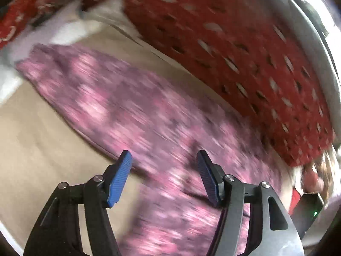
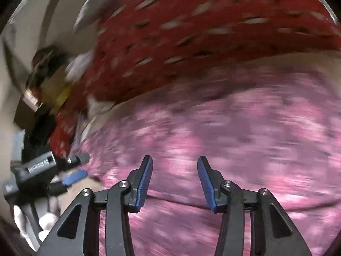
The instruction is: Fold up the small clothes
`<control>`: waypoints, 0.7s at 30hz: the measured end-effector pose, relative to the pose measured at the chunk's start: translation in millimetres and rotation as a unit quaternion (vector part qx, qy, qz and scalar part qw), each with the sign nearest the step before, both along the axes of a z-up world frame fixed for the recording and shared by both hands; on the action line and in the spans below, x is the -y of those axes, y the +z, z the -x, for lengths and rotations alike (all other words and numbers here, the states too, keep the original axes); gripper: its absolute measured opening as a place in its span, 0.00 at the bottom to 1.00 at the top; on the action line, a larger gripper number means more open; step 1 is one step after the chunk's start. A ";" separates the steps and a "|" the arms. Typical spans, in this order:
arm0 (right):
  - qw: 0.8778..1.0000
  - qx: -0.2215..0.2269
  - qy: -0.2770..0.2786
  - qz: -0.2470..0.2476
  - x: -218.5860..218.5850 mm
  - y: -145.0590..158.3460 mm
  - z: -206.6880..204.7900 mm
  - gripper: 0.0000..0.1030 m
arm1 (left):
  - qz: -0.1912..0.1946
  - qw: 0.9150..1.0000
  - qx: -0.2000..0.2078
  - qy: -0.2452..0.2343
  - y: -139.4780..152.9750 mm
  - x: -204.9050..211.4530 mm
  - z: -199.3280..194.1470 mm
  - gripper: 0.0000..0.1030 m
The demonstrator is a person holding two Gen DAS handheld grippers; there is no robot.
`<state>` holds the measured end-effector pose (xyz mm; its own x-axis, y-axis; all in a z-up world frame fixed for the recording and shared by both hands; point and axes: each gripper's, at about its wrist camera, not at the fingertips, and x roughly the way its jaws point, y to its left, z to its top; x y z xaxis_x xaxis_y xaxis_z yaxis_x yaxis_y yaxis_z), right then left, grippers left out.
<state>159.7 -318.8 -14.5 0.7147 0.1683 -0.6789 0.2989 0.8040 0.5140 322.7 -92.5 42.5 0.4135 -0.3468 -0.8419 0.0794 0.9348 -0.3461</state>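
**Both grippers open over the pink garment**

A pink mottled garment [image 1: 132,106] lies spread on a beige bed [image 1: 32,149], beside a red spotted cloth [image 1: 234,49] along the far edge. The left gripper [image 1: 164,166] hangs above it, jaws wide, empty. The right gripper [image 2: 174,170] likewise gapes, holding nothing. Both views are blurred.

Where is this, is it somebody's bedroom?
Probably a bedroom at home, though the pictures are blurry. A pink patterned garment lies spread on a beige sheet, a red spotted cloth lies beside it, and household clutter is piled at the side.
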 end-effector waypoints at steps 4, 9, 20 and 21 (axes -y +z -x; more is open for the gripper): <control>0.998 -0.026 0.060 0.026 -52.1 -21.9 -39.9 0.49 | -0.041 0.997 -0.012 0.063 -3.1 -79.9 -48.6 0.60; 0.990 -0.004 0.075 0.115 -86.8 -30.6 -45.5 0.68 | -0.053 0.987 -0.051 0.143 -22.1 -171.9 -98.4 0.60; 0.993 0.012 0.077 0.090 -82.1 -30.4 -43.8 0.72 | 0.148 0.955 -0.086 0.244 -72.9 -229.1 -140.3 0.36; 0.993 0.014 0.077 0.087 -81.0 -30.6 -42.9 0.72 | 0.160 0.954 -0.085 0.240 -72.5 -228.8 -142.9 0.07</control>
